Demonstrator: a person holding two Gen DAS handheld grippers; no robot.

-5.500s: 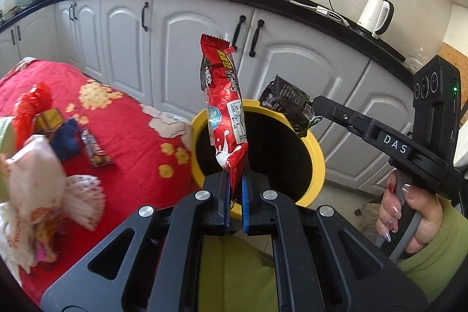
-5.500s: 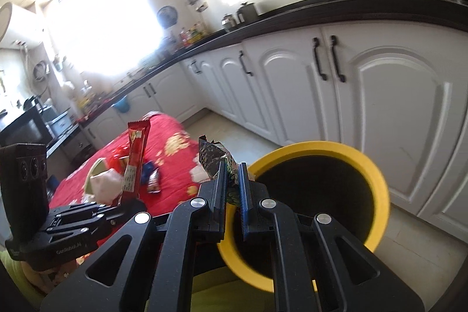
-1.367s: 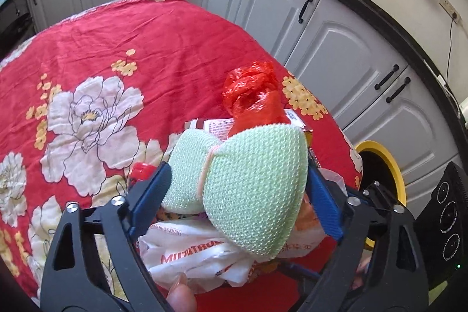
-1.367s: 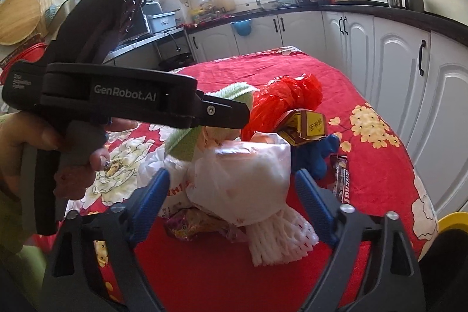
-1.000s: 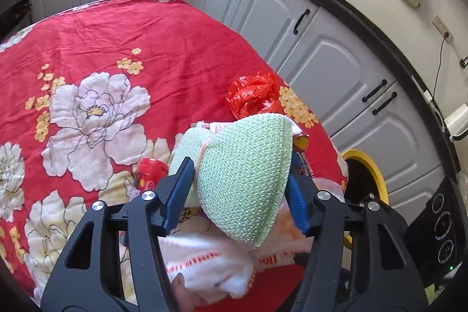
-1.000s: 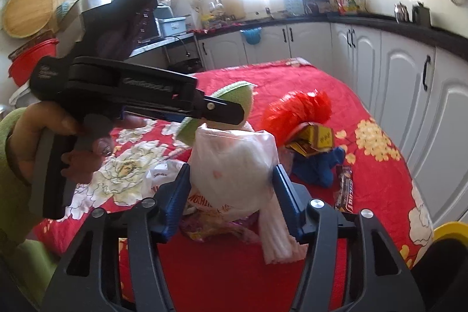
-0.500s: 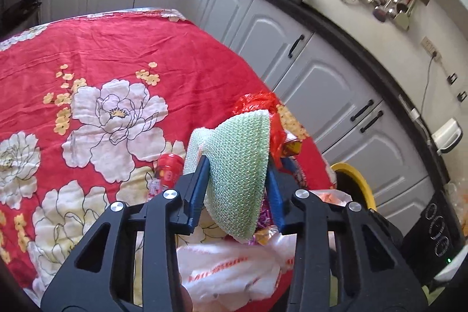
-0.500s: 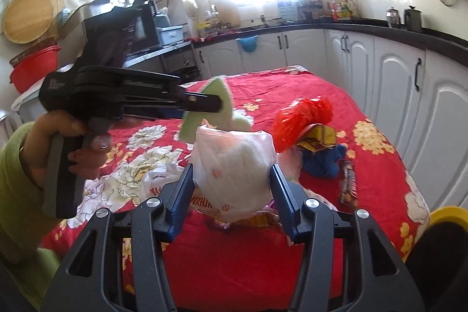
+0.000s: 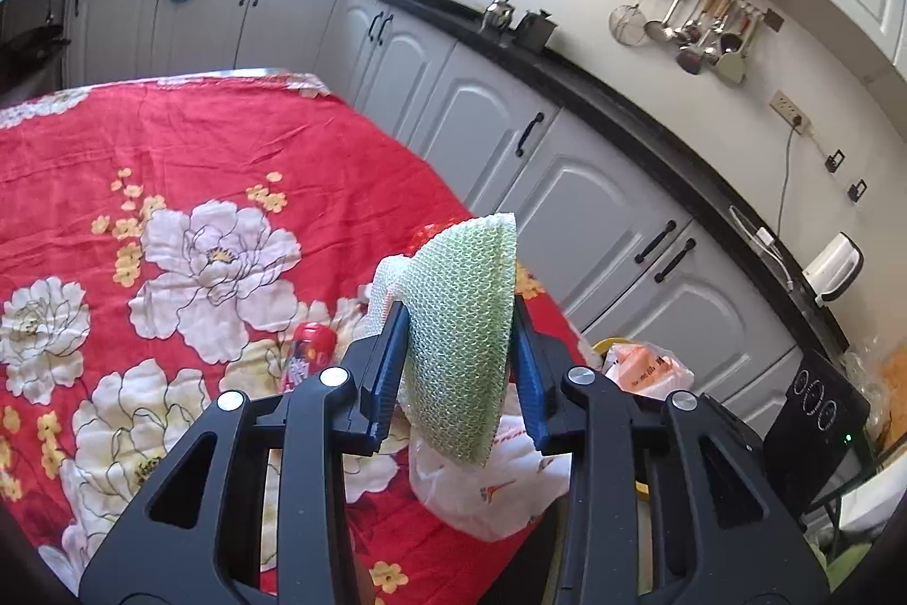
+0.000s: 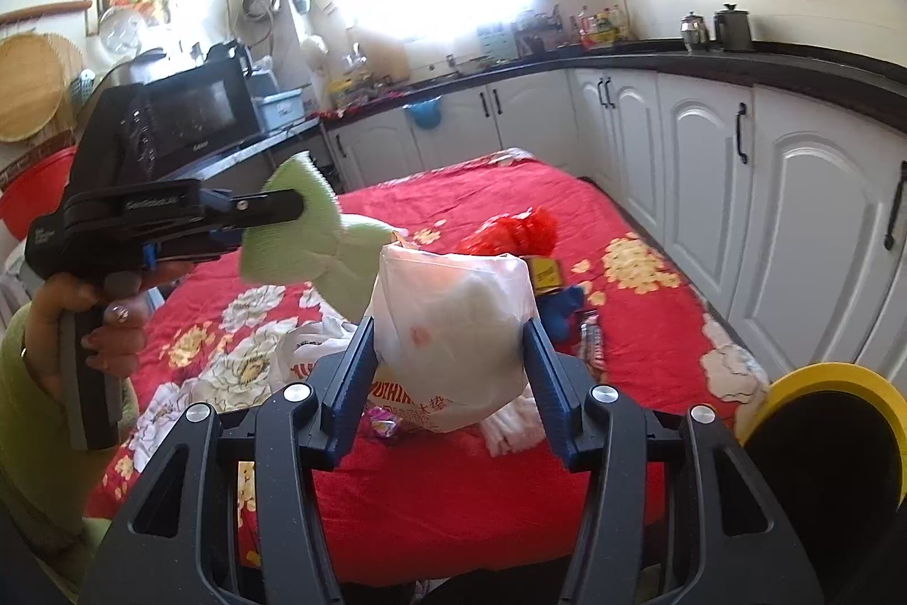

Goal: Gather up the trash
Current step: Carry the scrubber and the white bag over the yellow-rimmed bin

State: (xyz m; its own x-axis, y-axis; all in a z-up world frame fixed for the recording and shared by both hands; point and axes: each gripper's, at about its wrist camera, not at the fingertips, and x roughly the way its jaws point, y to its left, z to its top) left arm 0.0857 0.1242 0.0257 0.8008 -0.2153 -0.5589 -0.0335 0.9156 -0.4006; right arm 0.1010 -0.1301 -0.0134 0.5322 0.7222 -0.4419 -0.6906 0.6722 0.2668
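Note:
My left gripper (image 9: pixel 456 367) is shut on a pale green foam net sleeve (image 9: pixel 462 338) and holds it above the red flowered tablecloth (image 9: pixel 170 163). The sleeve also shows in the right wrist view (image 10: pixel 295 231), held by the left gripper (image 10: pixel 272 214). My right gripper (image 10: pixel 450 369) is shut on a translucent white plastic bag (image 10: pixel 453 327) with crumpled stuff inside, lifted over the table. The yellow-rimmed black bin (image 10: pixel 822 429) stands at the table's right end, lower right of my right gripper.
On the cloth lie a red plastic bag (image 10: pixel 510 231), a blue wrapper (image 10: pixel 561 304), a snack bar (image 10: pixel 589 338), white foam netting (image 10: pixel 510 421), a printed white bag (image 9: pixel 499 486) and a red can (image 9: pixel 309 350). White cabinets (image 10: pixel 793 219) run along the right.
Both grippers closed on their items and lifted them off the pile. The views rose and tilted up, showing more of the kitchen.

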